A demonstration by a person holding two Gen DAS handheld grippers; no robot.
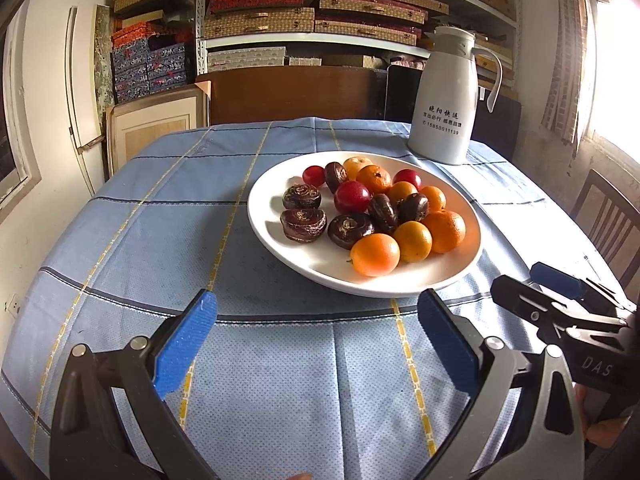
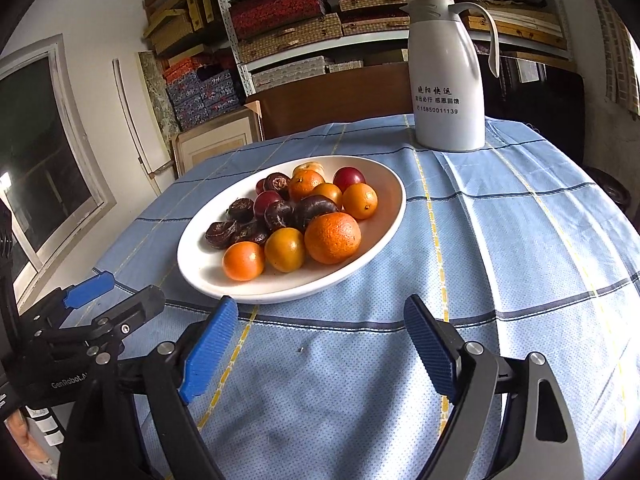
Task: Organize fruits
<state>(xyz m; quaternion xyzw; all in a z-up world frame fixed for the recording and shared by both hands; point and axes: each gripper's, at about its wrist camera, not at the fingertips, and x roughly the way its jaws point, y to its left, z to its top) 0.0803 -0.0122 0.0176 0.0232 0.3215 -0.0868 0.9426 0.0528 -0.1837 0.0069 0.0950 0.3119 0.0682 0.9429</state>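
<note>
A white plate (image 1: 408, 280) on the blue checked tablecloth holds mixed fruit: several oranges (image 1: 376, 255), several dark brown water chestnuts (image 1: 303, 225) and a few red fruits (image 1: 352, 196). The plate also shows in the right wrist view (image 2: 208, 268), with a large orange (image 2: 333, 237) at its near side. My left gripper (image 1: 316, 312) is open and empty, just short of the plate's near rim. My right gripper (image 2: 320, 324) is open and empty, also just short of the plate. Each gripper shows at the edge of the other's view.
A white thermos jug (image 1: 444, 100) stands on the table behind the plate; it also shows in the right wrist view (image 2: 448, 76). Shelves of boxes (image 1: 304, 12) fill the back wall. A wooden chair (image 1: 608, 220) stands at the right of the table.
</note>
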